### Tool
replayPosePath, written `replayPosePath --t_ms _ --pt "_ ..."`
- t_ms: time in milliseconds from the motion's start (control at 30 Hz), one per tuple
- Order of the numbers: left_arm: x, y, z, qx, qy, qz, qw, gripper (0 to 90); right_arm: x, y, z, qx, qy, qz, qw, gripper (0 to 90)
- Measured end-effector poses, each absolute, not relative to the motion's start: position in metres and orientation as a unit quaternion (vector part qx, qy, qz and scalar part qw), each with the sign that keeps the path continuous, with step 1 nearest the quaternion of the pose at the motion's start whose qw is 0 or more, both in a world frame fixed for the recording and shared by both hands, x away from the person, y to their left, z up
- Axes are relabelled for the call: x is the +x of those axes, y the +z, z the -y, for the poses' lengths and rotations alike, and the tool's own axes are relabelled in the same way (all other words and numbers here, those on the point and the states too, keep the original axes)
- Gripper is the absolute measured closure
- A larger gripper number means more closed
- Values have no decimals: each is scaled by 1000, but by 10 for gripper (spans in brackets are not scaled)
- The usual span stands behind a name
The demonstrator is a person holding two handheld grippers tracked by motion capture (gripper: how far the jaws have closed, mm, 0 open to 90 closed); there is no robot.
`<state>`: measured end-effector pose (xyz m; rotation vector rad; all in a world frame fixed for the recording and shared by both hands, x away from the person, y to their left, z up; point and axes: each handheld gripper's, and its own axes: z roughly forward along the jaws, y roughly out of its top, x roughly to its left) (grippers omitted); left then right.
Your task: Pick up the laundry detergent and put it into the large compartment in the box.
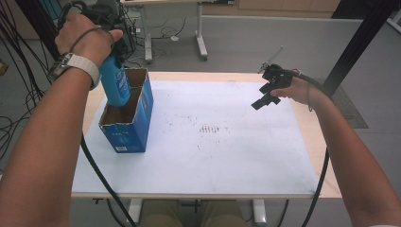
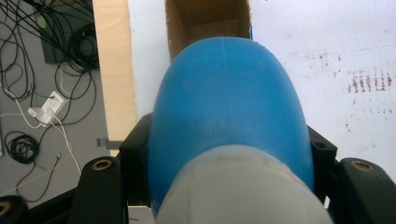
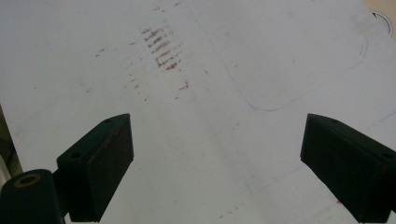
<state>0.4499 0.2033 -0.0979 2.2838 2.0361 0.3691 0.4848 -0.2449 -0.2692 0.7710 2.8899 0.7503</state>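
The blue bottle [image 1: 116,80] hangs upright over the open blue carton [image 1: 130,124], its base dipping into the carton's rear compartment, the one farther from the person. It looks like rigid moulded plastic with a smooth, rounded shoulder, so it is probably slick and could slide or swivel if the grip is loose; whether it is full or empty, and so how heavy, I cannot tell. The left hand-held gripper [image 2: 229,158] is clamped on it high up, one black jaw on each side of the body just below the pale cap [image 2: 243,186], which seems a sound place to hold, since the sides there are widest and nearly parallel.

The carton is thin cardboard with a ragged top edge and a divider; it would likely tip or shift if the bottle catches its rim. It stands near the left edge of the table [image 1: 227,156].

To the carton's right, well apart, the right hand-held gripper [image 3: 215,163] hovers over the bare white sheet with its jaws wide and nothing between them.

The bottle's base is hidden inside the carton, and the bottle itself hides most of the carton in the left gripper view. Any label is unreadable.
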Motion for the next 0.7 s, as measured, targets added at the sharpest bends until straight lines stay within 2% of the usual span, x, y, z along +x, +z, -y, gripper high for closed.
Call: replayPosePath --t_ms 700 --pt "452 -112 -209 740 112 -662 33 380 486 -271 242 249 242 -938 27 95"
